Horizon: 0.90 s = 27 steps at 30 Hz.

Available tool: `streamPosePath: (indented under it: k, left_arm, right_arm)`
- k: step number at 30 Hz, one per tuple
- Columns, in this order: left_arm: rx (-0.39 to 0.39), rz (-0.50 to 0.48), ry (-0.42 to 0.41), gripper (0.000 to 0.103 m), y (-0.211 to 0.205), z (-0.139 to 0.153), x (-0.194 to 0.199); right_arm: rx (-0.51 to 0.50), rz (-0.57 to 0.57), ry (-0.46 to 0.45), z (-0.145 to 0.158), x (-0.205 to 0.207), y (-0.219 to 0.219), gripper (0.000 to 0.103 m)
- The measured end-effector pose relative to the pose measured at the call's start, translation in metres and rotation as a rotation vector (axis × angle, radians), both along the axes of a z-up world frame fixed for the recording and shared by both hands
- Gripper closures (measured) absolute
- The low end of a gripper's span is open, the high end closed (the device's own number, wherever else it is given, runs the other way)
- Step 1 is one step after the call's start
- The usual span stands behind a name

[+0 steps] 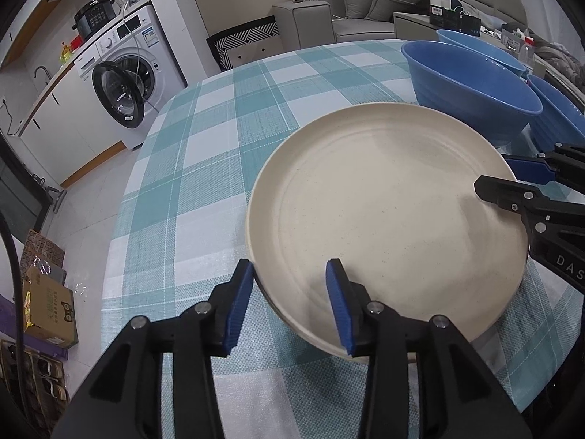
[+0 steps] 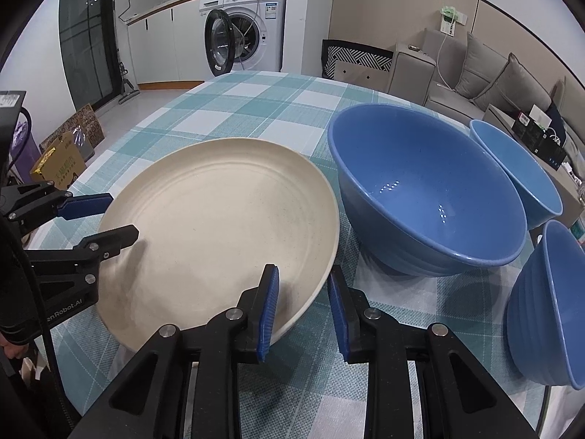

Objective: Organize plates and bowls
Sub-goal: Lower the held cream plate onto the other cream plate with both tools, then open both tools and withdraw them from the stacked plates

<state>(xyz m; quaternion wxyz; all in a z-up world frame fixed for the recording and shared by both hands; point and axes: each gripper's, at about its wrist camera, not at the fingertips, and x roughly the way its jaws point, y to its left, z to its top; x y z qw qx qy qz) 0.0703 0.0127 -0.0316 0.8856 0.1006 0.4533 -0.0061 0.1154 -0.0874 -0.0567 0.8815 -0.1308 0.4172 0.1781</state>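
A cream plate point(image 1: 384, 212) lies on the checked tablecloth point(image 1: 226, 139), also seen in the right wrist view point(image 2: 219, 219). My left gripper point(image 1: 289, 296) is open with its fingers astride the plate's near-left rim, one finger inside and one outside. My right gripper point(image 2: 301, 303) is open astride the plate's opposite rim; it shows in the left wrist view point(image 1: 512, 175). The left gripper shows in the right wrist view point(image 2: 109, 216). A large blue bowl point(image 2: 424, 197) stands right of the plate, with two smaller blue bowls point(image 2: 519, 172) point(image 2: 548, 307) beyond it.
The round table's edge point(image 1: 120, 212) curves at the left. A washing machine point(image 2: 241, 29) with an open door stands across the floor. A grey sofa point(image 2: 475, 77) is behind the table. Cardboard boxes point(image 1: 51, 303) sit on the floor.
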Motion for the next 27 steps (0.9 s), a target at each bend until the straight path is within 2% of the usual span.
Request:
streamPosePath:
  k: [5,16,19,21,22,24,27]
  left_arm:
    - [-0.004,0.001,0.000,0.061,0.000,0.000,0.000]
    - [-0.027,0.002,0.007,0.060,0.004,0.000,0.001]
    - [-0.044,0.013,0.011,0.060,0.007,0.000,0.003]
    - [-0.062,0.019,0.009,0.059,0.011,0.002,0.004]
    - [-0.073,0.024,0.007,0.058,0.013,0.003,0.004]
    - [-0.108,0.033,-0.004,0.053,0.018,0.007,0.004]
    - [-0.160,0.038,-0.023,0.051,0.025,0.013,0.002]
  right_arm:
    - [-0.054,0.009,-0.036,-0.005,-0.002,0.005,0.075]
    - [-0.007,0.031,-0.004,-0.004,0.002,-0.002,0.072]
    - [0.029,0.042,-0.007,0.000,0.003,-0.005,0.065]
    - [0.051,0.048,-0.018,0.005,0.001,-0.006,0.050]
    - [0.063,0.050,-0.025,0.008,0.000,-0.007,0.048]
    - [0.085,0.050,-0.030,0.013,-0.001,-0.008,0.035]
    - [0.131,0.054,-0.047,0.020,-0.003,-0.011,0.020]
